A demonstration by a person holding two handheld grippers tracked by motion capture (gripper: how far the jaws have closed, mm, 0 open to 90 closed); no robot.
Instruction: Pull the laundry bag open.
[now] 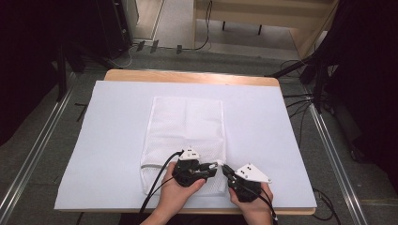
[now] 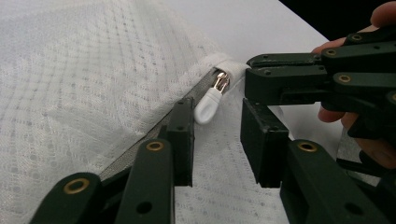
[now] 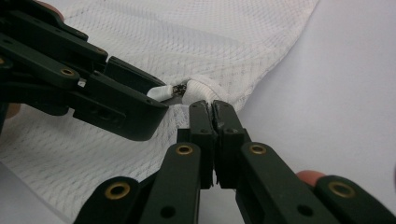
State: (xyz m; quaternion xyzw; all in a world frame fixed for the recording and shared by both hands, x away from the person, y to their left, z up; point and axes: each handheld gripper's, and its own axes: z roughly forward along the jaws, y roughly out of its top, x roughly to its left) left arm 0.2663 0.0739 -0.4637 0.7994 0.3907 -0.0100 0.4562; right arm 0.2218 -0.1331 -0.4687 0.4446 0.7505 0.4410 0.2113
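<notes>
1. The bench (image 1: 286,140) carries a white mesh bag (image 1: 187,126), lying flat at its middle toward the near edge.
2. The right tongs (image 3: 212,106) are pressed together, pinching the bag's corner beside the zipper end.
3. The left tongs (image 2: 217,126) stand spread around the white zipper pull (image 2: 208,103), not yet pinching; they could slip off so small a tab, or catch mesh.
4. No brand or writing is readable.

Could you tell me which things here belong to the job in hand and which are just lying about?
In the job: white mesh bag; zipper pull; left gripper, jaws apart around the pull; right gripper, shut on the bag's corner.

Lying about: white sheet; table; floor cables.
</notes>
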